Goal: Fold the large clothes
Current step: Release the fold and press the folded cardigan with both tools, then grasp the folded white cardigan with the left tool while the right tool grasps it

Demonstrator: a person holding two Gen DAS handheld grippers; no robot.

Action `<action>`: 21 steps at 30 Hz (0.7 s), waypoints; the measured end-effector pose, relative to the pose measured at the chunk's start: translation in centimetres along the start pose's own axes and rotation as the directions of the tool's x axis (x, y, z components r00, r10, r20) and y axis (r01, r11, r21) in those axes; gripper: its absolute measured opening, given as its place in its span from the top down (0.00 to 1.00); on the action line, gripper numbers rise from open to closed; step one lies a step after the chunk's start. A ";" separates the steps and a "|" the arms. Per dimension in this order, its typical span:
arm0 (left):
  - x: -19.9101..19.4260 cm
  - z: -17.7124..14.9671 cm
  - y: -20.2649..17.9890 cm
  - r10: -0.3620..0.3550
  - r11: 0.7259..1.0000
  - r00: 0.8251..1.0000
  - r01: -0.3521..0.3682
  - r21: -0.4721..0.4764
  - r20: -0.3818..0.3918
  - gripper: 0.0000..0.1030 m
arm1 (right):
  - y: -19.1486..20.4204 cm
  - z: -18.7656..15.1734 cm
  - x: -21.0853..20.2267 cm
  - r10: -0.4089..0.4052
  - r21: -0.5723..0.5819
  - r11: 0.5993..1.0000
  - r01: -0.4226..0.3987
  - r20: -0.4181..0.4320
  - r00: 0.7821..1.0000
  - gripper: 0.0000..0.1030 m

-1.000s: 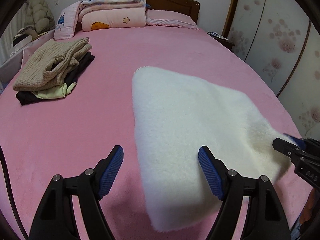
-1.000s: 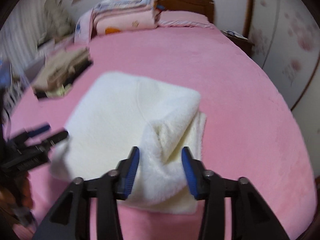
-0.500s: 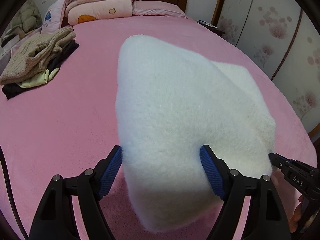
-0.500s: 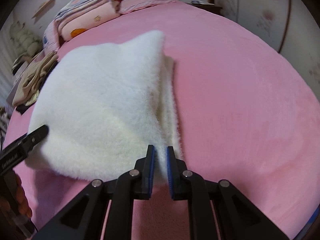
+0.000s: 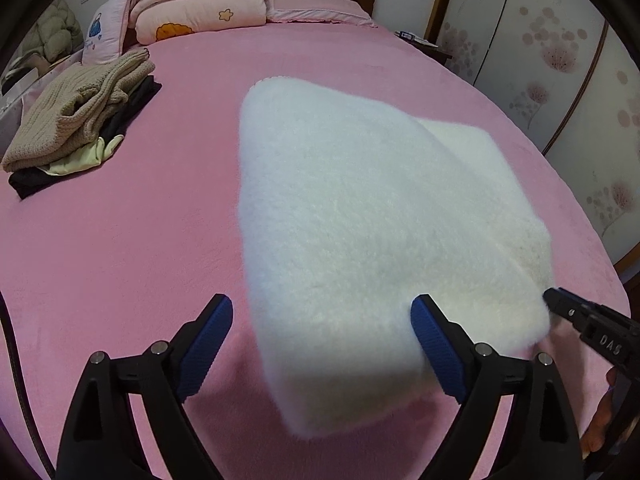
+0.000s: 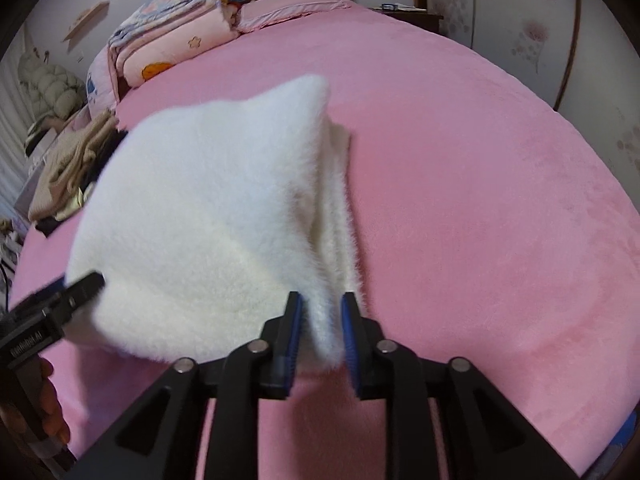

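White fleece (image 6: 208, 216) sits between both opening claws: left (image 5: 320, 344) wide, right (image 6: 322, 328) narrow.

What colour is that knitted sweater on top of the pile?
Beige; the knitted sweater shows best in the left wrist view.

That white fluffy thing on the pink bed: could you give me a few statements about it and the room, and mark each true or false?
1. The white fleece garment lies on a pink bed cover. True.
2. The left tool is clamped tight on the fleece. False: its jaws stand wide and are opening.
3. A fleece edge sits between the right tool's jaws. True; those jaws are opening.
4. The beige knit sweater lies spread out flat, alone. False: it is folded on top of a pile of clothes.
5. Folded quilts sit by the headboard. True.
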State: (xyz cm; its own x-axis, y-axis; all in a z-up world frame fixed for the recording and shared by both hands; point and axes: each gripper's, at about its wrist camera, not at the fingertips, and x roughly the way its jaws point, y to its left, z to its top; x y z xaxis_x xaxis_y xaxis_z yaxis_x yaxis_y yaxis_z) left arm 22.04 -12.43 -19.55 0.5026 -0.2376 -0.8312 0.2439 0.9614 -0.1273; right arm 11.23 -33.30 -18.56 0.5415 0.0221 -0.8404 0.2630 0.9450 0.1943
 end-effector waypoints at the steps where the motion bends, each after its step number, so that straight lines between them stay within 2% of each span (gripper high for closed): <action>1: -0.5 0.1 0.1 -0.008 1.000 1.000 0.008 -0.004 -0.003 0.07 | 0.0 0.2 -0.8 0.021 0.008 1.000 -0.021 0.013 1.000 0.74; 3: -1.5 0.2 0.6 -0.007 1.000 1.000 0.007 -0.014 -0.005 0.03 | 0.3 0.6 -2.3 0.049 0.010 0.999 -0.049 0.037 0.998 0.64; 5: -3.0 0.5 1.2 -0.004 1.000 1.000 0.004 -0.024 -0.003 0.03 | 0.6 1.0 -3.7 0.063 -0.001 0.998 -0.063 0.064 0.996 0.47; 9: -5.3 1.4 2.4 -0.042 0.998 0.999 0.041 -0.044 -0.032 0.00 | 1.6 2.3 -6.5 0.048 -0.047 0.998 -0.043 0.105 0.993 0.39; 12: -6.9 2.3 3.2 -0.054 0.997 0.998 0.053 -0.060 -0.022 0.00 | 2.3 3.5 -8.1 0.042 -0.074 0.997 -0.033 0.120 0.992 0.35; 15: -8.9 3.6 3.6 -0.002 0.999 1.000 0.003 -0.052 0.020 0.00 | 2.9 5.4 -9.4 0.070 -0.094 0.994 -0.059 0.128 0.989 0.32; 18: -10.3 4.8 3.2 -0.027 0.999 0.999 0.028 -0.021 0.044 0.00 | 3.6 7.1 -10.7 0.080 -0.117 0.991 -0.062 0.155 0.985 0.29; 21: -11.4 6.1 2.8 -0.059 0.998 0.994 0.057 0.020 0.087 0.00 | 4.1 8.6 -12.2 0.116 -0.159 0.984 -0.080 0.231 0.966 0.26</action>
State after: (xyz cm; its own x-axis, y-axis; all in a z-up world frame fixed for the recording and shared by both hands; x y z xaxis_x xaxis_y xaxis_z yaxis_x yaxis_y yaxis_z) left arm 22.04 -7.90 -7.13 0.5579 -0.3046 -0.7720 0.2889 0.9433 -0.1634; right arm 12.58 -32.48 -3.14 0.7383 0.0550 -0.6723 0.0886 0.9801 0.1775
